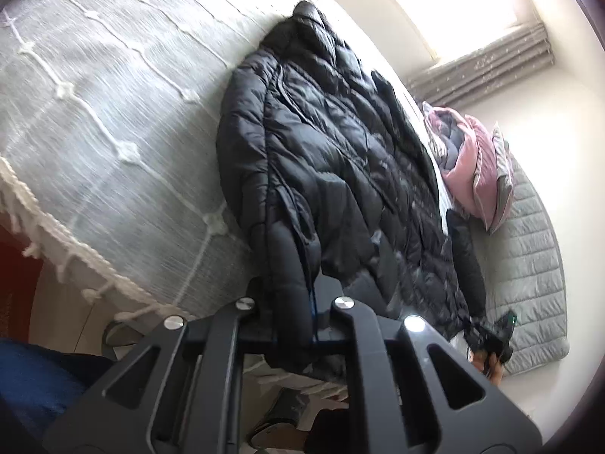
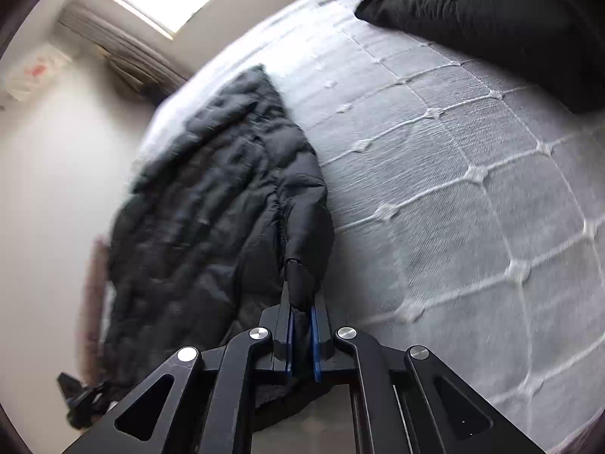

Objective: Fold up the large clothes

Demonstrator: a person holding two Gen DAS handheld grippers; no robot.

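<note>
A black puffer jacket (image 1: 332,159) lay spread lengthwise on a bed covered by a grey bedspread (image 1: 106,106) with white stitched lines and a fringed edge. The left hand-held gripper (image 1: 298,317) was pinching a padded fold at the jacket's near end, the fabric bulging up between its closed jaws. In the right wrist view, the right hand-held gripper (image 2: 302,325) was pinching a narrow, sleeve-like piece of the same jacket (image 2: 211,196) between its blue pads (image 2: 315,340), pressed close together on the fabric. A pink and grey bundle of bedding (image 1: 472,166) lay beyond the jacket near a curtain (image 1: 487,56) under a bright window (image 1: 453,3). Another dark padded garment (image 2: 491,19) lay further up the bed.
</note>
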